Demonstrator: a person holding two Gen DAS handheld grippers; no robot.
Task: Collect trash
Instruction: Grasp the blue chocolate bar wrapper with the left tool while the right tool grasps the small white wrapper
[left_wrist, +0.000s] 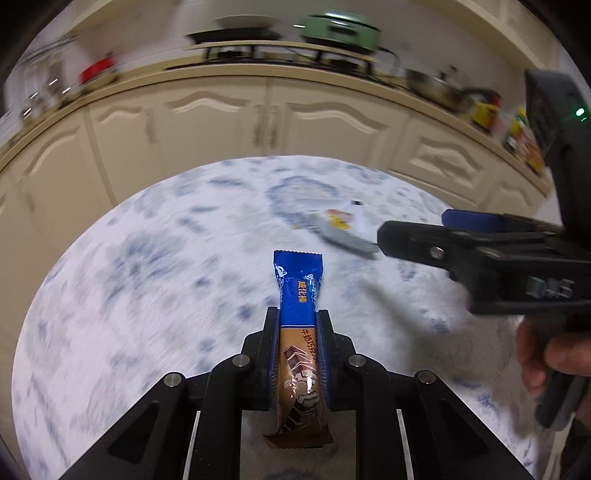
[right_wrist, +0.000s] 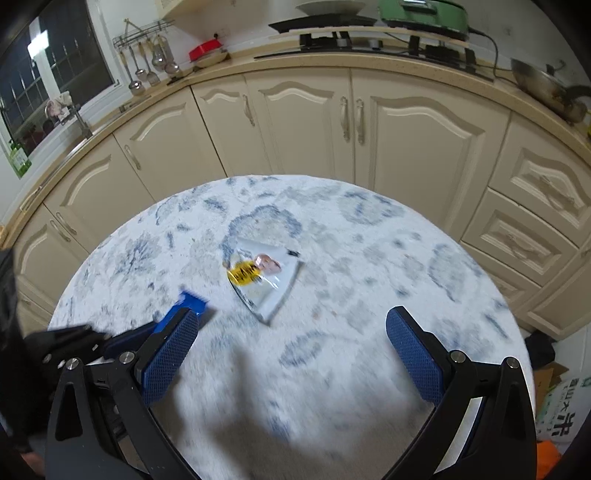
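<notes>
Fingers of the left gripper (left_wrist: 297, 325) are clamped on a blue and brown snack wrapper (left_wrist: 298, 332), which stands upright between the pads, its blue end pointing away over the round table (left_wrist: 147, 295) with its blue-flecked cloth. The right gripper (right_wrist: 291, 332) hovers with its blue pads spread wide and nothing between them. Beyond it, near the middle of the table, a crumpled white wrapper (right_wrist: 264, 277) with a yellow label lies flat. Past the table's far edge stand cream cabinets (right_wrist: 303, 122) under a worktop carrying a green pot (right_wrist: 424, 14).
</notes>
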